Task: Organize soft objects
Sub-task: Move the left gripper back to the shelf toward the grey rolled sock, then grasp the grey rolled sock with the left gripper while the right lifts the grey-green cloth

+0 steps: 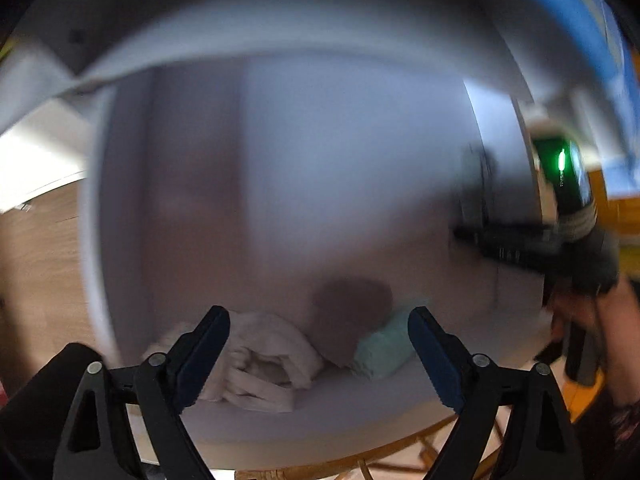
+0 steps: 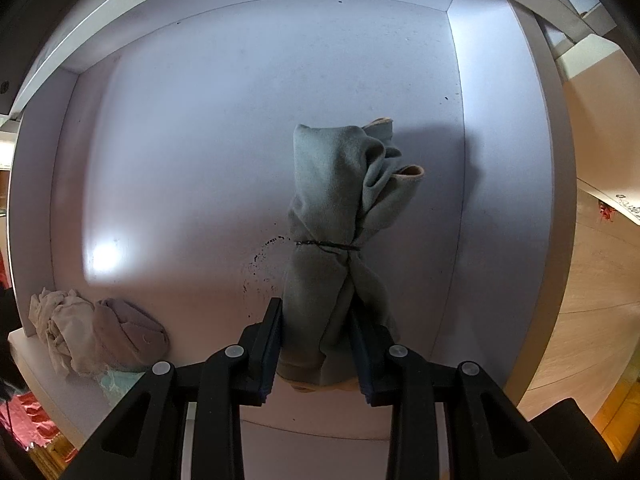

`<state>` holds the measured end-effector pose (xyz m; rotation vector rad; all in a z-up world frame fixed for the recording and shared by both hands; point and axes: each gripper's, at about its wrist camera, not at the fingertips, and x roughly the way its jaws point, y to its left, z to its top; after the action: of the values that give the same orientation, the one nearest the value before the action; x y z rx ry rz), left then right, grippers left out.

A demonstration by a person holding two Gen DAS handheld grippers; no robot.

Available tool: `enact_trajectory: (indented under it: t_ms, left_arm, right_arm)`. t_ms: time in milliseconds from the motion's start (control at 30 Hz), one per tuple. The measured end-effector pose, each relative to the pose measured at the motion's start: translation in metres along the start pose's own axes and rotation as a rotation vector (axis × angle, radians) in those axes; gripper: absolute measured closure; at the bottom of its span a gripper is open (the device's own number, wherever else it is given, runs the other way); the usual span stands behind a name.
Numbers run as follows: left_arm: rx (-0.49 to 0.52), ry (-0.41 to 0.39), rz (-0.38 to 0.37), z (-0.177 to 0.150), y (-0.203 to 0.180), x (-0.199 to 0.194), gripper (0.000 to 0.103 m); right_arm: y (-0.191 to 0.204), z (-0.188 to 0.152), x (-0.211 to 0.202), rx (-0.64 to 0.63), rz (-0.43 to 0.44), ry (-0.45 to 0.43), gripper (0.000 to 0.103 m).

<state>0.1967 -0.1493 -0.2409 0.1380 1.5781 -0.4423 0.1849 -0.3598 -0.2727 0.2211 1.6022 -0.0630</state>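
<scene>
- Two grippers over my white drawer [image 2: 168, 128], pointing down into it.
- My right gripper [image 2: 316, 344] pinches the tied grey-green cloth [image 2: 332, 184] near the drawer's front edge; its long axis runs away toward the back wall.
- My left gripper [image 1: 320, 354] gapes wide and empty over the white cloth [image 1: 264, 360], brown roll [image 1: 352, 300] and mint roll [image 1: 384, 348] in the front corner.

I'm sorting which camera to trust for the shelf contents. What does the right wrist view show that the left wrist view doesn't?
Only the right wrist view shows the grey-green cloth bundle, tied with a thin dark band and clamped in the right gripper, plus dark specks on the white shelf.

Only the left wrist view, badly blurred, shows the open, empty left gripper and the other handheld device with its green light.

Both show the beige cloth, the mauve roll and the mint cloth.
</scene>
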Motion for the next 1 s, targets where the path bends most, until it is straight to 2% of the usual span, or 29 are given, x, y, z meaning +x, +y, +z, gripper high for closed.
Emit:
enact_trajectory:
  t_ms: [67,233,433,567,633,733,767,833,1000]
  left_arm:
    - [0.009,0.045,0.002,-0.002,-0.005,0.017,0.011]
    - [-0.055,0.133,-0.015,-0.002,-0.007,0.052,0.011]
    - [-0.058,0.192,-0.057,0.0,-0.021,0.079,0.006]
    - [-0.004,0.215,-0.008,-0.002,-0.033,0.095,0.007]
    - [0.006,0.2,0.004,-0.001,-0.036,0.097,0.011]
    - [0.005,0.189,0.014,0.003,-0.037,0.099,0.031]
    - [0.004,0.19,0.002,0.003,-0.036,0.099,0.034]
    - [-0.003,0.191,-0.013,0.002,-0.035,0.099,0.037]
    - [-0.009,0.149,0.021,0.003,-0.035,0.092,0.042]
  right_arm:
    - [0.0,0.0,0.0,-0.001,-0.001,0.0,0.071]
    - [-0.002,-0.001,0.0,0.005,0.002,-0.001,0.071]
    - [-0.006,0.0,0.0,0.006,0.002,-0.002,0.071]
    - [-0.005,-0.003,-0.002,0.015,-0.001,-0.011,0.071]
    - [-0.006,-0.005,-0.003,0.016,-0.008,-0.018,0.071]
    - [-0.004,-0.007,-0.004,0.014,-0.018,-0.024,0.071]
    - [-0.004,-0.008,-0.004,0.015,-0.019,-0.023,0.072]
    - [-0.006,-0.009,-0.004,0.022,-0.015,-0.02,0.072]
    - [-0.01,-0.008,-0.005,0.054,0.006,-0.013,0.073]
